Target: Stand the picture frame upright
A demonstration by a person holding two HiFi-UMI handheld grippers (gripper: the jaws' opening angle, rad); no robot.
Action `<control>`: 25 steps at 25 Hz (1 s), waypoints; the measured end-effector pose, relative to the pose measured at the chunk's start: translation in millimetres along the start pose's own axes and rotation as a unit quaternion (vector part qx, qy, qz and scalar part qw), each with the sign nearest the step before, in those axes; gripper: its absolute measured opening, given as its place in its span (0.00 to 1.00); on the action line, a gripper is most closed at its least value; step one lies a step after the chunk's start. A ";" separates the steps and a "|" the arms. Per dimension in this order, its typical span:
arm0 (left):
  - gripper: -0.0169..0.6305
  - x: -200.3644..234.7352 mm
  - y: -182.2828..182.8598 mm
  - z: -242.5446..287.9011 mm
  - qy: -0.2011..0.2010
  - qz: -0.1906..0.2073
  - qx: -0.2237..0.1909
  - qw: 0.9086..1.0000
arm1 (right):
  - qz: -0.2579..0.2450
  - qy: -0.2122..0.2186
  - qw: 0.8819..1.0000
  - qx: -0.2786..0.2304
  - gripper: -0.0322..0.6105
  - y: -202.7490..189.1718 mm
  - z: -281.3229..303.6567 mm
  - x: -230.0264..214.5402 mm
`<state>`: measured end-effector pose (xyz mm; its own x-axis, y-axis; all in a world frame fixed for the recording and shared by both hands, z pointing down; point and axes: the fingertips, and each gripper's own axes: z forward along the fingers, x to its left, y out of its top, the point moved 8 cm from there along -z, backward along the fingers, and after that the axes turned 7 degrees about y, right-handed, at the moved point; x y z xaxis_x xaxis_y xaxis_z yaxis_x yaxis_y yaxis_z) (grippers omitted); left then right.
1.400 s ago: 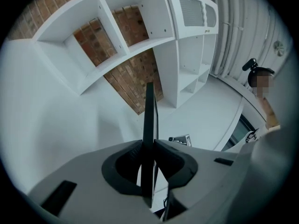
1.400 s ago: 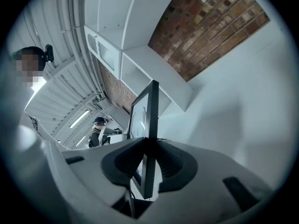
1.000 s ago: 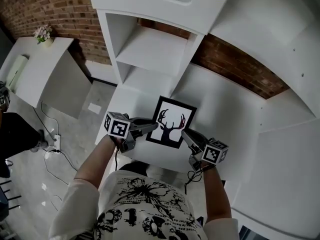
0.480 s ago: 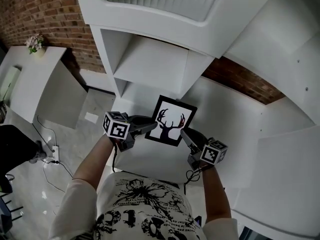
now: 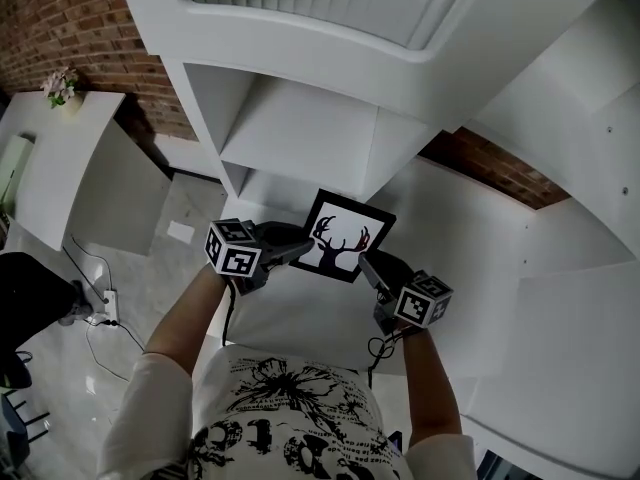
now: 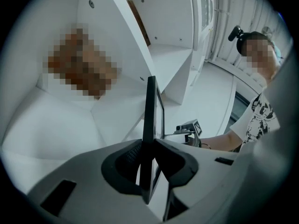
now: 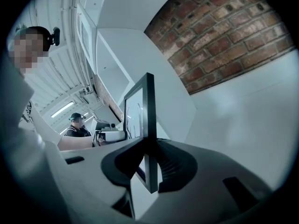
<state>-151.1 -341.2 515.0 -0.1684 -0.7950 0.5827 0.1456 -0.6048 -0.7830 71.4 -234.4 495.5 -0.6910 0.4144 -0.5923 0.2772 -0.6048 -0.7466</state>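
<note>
A black picture frame with a deer-antler print is held in the air between both grippers, in front of a white shelf unit. My left gripper is shut on the frame's left edge, and the frame rises edge-on from between its jaws in the left gripper view. My right gripper is shut on the frame's lower right edge; the frame stands edge-on between its jaws in the right gripper view. The frame's back and any stand are hidden.
A white shelf unit with open compartments stands straight ahead. A white surface runs to the right below a brick wall. At the far left stands a white cabinet with a small flower pot. Cables lie on the floor.
Both grippers have carried the frame a little up and forward toward the shelf unit. The shelf fills more of the head view now. Both grips look unchanged.
</note>
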 end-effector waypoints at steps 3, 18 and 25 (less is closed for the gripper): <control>0.18 8.3 0.4 -2.4 0.019 0.015 -0.017 1.000 | -0.007 -0.005 1.000 0.011 0.19 -3.1 9.4 -1.3; 0.22 36.5 -12.1 9.8 0.089 0.092 -0.010 0.992 | -0.064 -0.055 0.995 0.051 0.20 -1.0 40.7 -25.4; 0.23 48.3 -10.1 20.4 0.113 0.130 0.013 0.985 | -0.095 -0.086 0.990 0.064 0.21 3.4 51.5 -35.9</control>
<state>-140.8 -374.5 555.5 -0.3346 -0.8941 0.2975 0.2372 -0.3855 -0.8917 62.7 -286.4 529.8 -0.8287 0.4147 -0.3759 0.0514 -0.6124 -0.7889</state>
